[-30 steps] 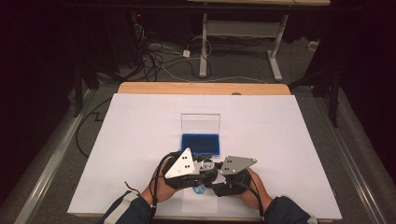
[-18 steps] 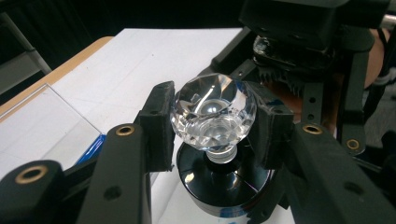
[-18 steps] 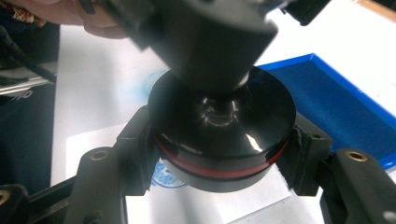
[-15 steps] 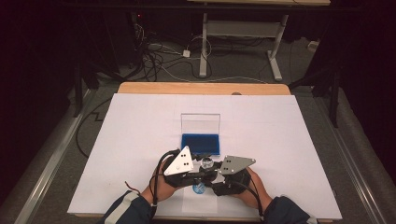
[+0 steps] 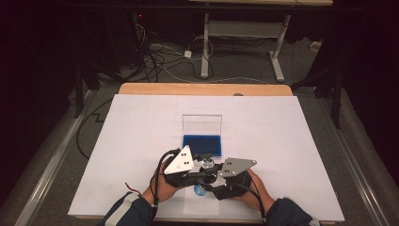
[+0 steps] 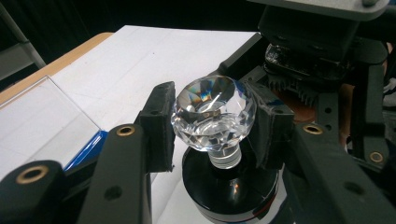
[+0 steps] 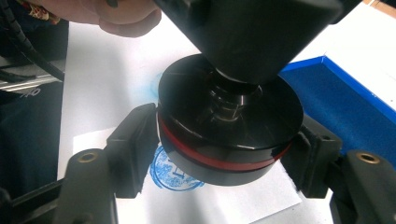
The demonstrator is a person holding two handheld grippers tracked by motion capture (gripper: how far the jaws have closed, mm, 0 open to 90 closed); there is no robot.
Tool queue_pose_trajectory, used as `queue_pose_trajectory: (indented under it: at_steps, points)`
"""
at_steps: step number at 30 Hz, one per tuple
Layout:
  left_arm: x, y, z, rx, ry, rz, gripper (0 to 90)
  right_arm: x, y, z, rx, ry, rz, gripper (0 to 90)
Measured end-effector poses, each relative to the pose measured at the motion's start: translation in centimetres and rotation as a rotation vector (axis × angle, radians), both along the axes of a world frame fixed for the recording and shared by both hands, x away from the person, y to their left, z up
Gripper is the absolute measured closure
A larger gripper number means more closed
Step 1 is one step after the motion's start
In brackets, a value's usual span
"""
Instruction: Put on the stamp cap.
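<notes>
Two hand-held grippers (facing) at stamp point(image 6: 219, 140)

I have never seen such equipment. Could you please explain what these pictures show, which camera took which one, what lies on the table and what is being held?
A person sits at a white table and holds a hand tool with two black jaws in each hand. The high view looks down from above; each of the other two cameras rides on one tool and looks along its jaws.

The left gripper is shut on the crystal knob of a round stamp. The right gripper stands around the stamp's black base; its jaws have just been opening, with the base between them, and whether the pads touch it now is hard to tell.

Under the stamp lies a paper slip with a blue round imprint. Behind it is a blue ink pad with its clear lid standing open.
</notes>
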State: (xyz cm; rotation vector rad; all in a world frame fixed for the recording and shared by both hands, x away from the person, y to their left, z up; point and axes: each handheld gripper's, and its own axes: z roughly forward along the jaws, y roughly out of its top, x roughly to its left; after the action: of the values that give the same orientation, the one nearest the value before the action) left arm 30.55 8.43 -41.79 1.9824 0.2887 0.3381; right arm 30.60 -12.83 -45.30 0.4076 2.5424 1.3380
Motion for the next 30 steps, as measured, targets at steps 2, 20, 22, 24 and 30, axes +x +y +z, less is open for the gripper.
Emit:
queue_pose_trajectory:
  at_steps: [2,20,22,24,30]
  points:
    - [0.07,0.08,0.01,-0.003,0.004,0.0,54.6,0.04,-0.07,0.0,0.003,0.0,-0.001,34.2]
    - [-0.11,0.17,0.27,-0.011,0.002,-0.017,54.7,0.14,-0.26,-0.03,0.007,-0.03,-0.035,28.8]
    - [-0.11,0.18,0.31,-0.008,0.0,-0.015,54.7,0.14,-0.26,-0.04,0.007,-0.028,-0.038,27.7]
    - [-0.1,0.23,0.36,-0.011,0.0,-0.016,54.7,0.19,-0.23,-0.1,0.005,-0.024,-0.035,27.1]
    - [-0.06,0.39,0.45,-0.014,-0.002,-0.013,54.7,0.21,-0.29,-0.07,0.01,-0.026,-0.034,26.5]
